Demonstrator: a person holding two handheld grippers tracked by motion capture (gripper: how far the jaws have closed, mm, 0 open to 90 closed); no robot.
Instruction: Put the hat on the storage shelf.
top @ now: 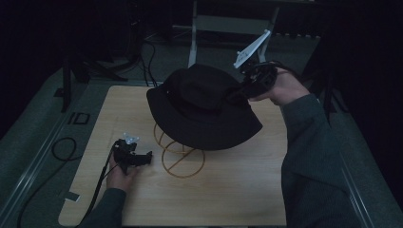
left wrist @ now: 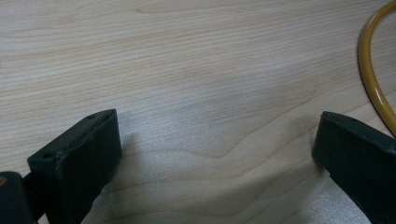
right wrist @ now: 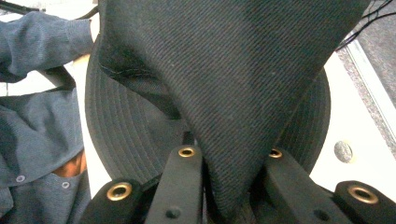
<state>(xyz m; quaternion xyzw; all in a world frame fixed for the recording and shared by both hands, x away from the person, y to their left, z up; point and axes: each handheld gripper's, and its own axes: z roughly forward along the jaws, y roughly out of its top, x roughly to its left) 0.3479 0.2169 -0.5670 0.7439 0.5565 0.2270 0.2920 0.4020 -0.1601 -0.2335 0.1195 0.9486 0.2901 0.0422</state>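
I have the right gripper [top: 243,88] pinched on a fold of the crown of the black hat [top: 202,107], which sits tilted over the yellow wire stand [top: 183,159] at the middle of the table [top: 247,190]; to do this well I should keep the pinch firm and move the hat slowly so the brim clears the stand without tipping it. The left gripper [top: 142,158] rests on the table beside the stand's base ring, jaws apart and empty. I count one hat, one stand, two grippers.
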